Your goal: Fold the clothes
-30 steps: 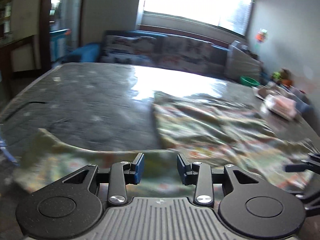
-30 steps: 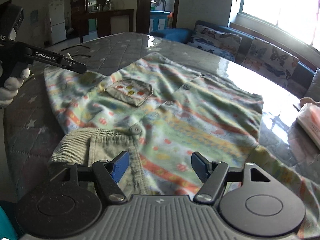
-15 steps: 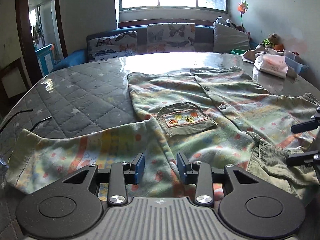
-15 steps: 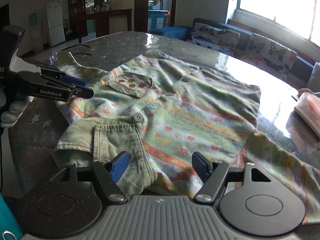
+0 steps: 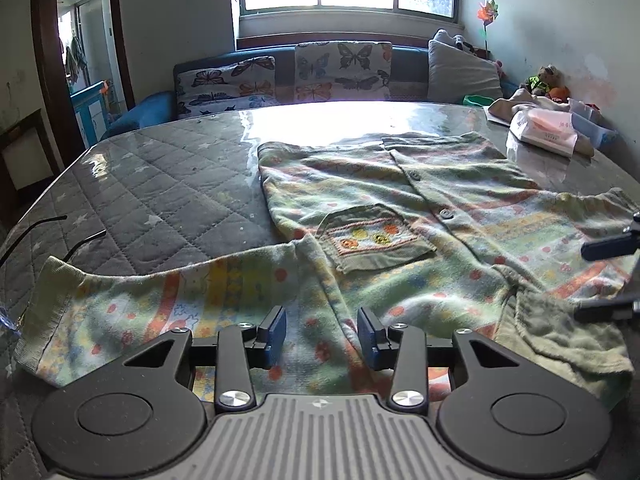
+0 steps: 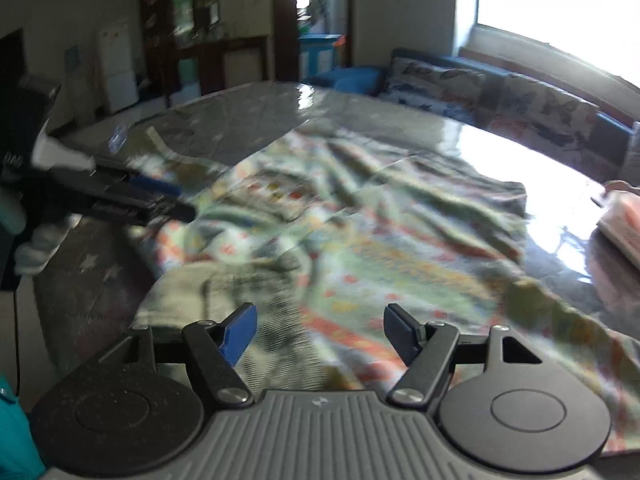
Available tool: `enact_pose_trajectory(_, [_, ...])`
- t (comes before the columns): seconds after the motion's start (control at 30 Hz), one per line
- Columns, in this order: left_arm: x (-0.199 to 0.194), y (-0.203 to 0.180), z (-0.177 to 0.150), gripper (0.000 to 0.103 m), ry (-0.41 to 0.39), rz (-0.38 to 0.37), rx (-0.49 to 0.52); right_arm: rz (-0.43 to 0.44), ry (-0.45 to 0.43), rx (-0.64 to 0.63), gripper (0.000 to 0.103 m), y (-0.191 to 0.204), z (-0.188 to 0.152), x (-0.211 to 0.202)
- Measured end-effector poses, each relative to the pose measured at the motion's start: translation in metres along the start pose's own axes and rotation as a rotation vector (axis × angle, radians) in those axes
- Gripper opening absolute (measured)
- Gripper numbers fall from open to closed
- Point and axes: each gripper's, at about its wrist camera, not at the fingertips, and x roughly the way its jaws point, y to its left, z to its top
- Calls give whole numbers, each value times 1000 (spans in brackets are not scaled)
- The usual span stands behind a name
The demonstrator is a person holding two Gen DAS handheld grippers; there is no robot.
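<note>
A little shirt (image 5: 420, 216) with bright stripes and dots lies spread flat, front up, on the grey quilted bench (image 5: 160, 184). Its small pocket (image 5: 376, 240) faces up, and one sleeve (image 5: 132, 304) reaches out to the side. The left gripper (image 5: 322, 338) hangs just over the shirt near that sleeve, jaws apart and holding nothing. The right gripper (image 6: 320, 334) hangs over the green collar (image 6: 224, 292), jaws wide apart and holding nothing. A pink pack (image 5: 544, 132) sits by the far edge.

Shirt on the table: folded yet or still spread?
Spread. The shirt lies flat, front pocket up, one sleeve stretched out sideways.
</note>
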Motion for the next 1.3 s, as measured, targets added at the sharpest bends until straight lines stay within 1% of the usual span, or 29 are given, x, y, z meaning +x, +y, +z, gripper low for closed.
enact_pose_trajectory(0.1, [-5,-6,6,47,-12,-19,6,-55,-27,55,72,-22,2,-5])
enact_pose_trajectory(0.23, [-9,-22,15,49,-25,-68,23,-142,-46,136,71,-59,0,-5])
enact_pose_trajectory(0.33, [-9,-34,21,51,-28,-106,35,-192,-42,185,71,-85,-3,-2])
enact_pose_trajectory(0.43, [-7,-47,26,51,-32,-139,52,-243,-22,228,71,-112,-9,4])
enact_pose_trajectory(0.53, [-6,-58,31,54,-34,-168,67,-294,0,263,71,-135,-19,5])
enact_pose_trajectory(0.73, [-3,-81,35,56,-29,-221,107,-361,-2,353,71,-174,-38,-7])
enact_pose_trajectory(0.97, [2,-108,38,56,-18,-280,149,-442,-6,403,71,-196,-53,-25])
enact_pose_trajectory(1.17, [13,-133,40,56,22,-334,169,-479,-20,455,70,-202,-61,-42])
enact_pose_trajectory(1.3, [18,-145,42,59,52,-351,168,-496,-12,475,70,-200,-67,-47])
